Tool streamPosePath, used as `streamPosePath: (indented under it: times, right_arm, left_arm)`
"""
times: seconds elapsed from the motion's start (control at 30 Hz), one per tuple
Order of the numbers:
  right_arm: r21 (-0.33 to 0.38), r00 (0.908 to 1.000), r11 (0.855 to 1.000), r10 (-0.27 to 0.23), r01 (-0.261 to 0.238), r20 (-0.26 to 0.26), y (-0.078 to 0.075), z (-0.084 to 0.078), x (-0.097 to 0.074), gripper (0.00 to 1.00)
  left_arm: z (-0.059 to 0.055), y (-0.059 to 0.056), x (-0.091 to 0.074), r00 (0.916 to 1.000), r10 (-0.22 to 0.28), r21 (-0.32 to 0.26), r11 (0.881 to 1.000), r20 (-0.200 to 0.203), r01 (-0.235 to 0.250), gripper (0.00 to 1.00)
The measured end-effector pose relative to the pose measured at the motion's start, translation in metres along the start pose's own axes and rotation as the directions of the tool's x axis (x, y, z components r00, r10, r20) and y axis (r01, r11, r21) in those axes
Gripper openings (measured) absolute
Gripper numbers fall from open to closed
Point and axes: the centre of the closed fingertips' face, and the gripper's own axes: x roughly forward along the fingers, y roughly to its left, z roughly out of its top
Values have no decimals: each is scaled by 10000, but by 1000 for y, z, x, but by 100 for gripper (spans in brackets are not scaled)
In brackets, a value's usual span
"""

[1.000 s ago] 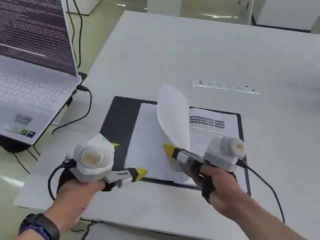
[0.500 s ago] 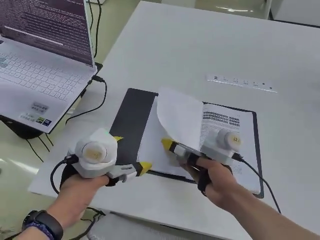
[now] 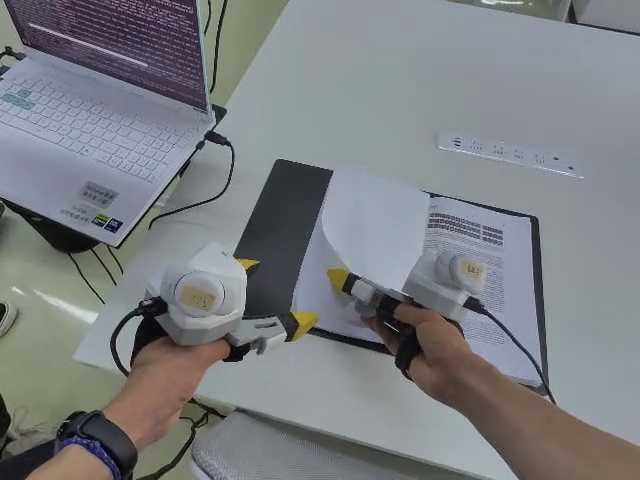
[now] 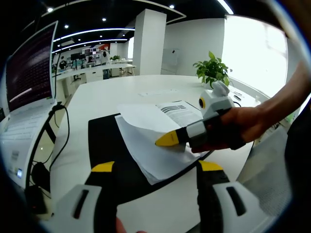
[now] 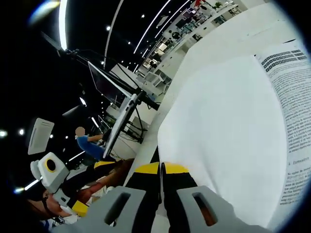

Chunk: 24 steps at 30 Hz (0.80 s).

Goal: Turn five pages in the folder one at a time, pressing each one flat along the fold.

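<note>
A black folder (image 3: pixel 280 215) lies open on the white table, with a printed page (image 3: pixel 485 255) on its right side. My right gripper (image 3: pixel 340 280) is shut on the lower edge of a white page (image 3: pixel 375 225), which curves over to the left and hangs low over the left-hand sheets. In the right gripper view the yellow-tipped jaws (image 5: pixel 162 170) pinch that page (image 5: pixel 218 126) beside the printed page (image 5: pixel 296 97). My left gripper (image 3: pixel 275 293) is open at the folder's near left corner, holding nothing. From the left gripper (image 4: pixel 156 166) view, the right gripper (image 4: pixel 170 139) rests on the page (image 4: pixel 146 141).
An open laptop (image 3: pixel 90 100) stands at the far left, with a black cable (image 3: pixel 215 185) running toward the folder. A white power strip (image 3: pixel 510 155) lies beyond the folder. The table's near edge (image 3: pixel 330 400) is just below the hands.
The right gripper has carried the page from upright over to the left and down toward the left-hand sheets. The left gripper stays open near the folder's front left corner.
</note>
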Motion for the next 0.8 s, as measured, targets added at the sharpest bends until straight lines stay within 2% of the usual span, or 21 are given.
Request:
streamPosePath:
  times: [0.3,0.4,0.67,0.8]
  right_arm:
    - [324,9990,9987,-391,397,-203,-16,-12,15,0]
    - [388,9983,9980,-495,507,-300,-17,-12,16,0]
    - [333,9955,9962,-785,803,-528,-31,-20,25,1]
    - [391,9942,9954,-843,870,-667,-35,-24,28,4]
  left_arm:
    - [-7,10,-3,9999,132,-331,9994,38,-131,66]
    - [-9,12,-4,9998,173,-409,9990,63,-171,66]
    - [-15,17,-5,9997,239,-507,9984,9,-238,64]
    - [-17,20,-7,9996,295,-607,9977,6,-295,65]
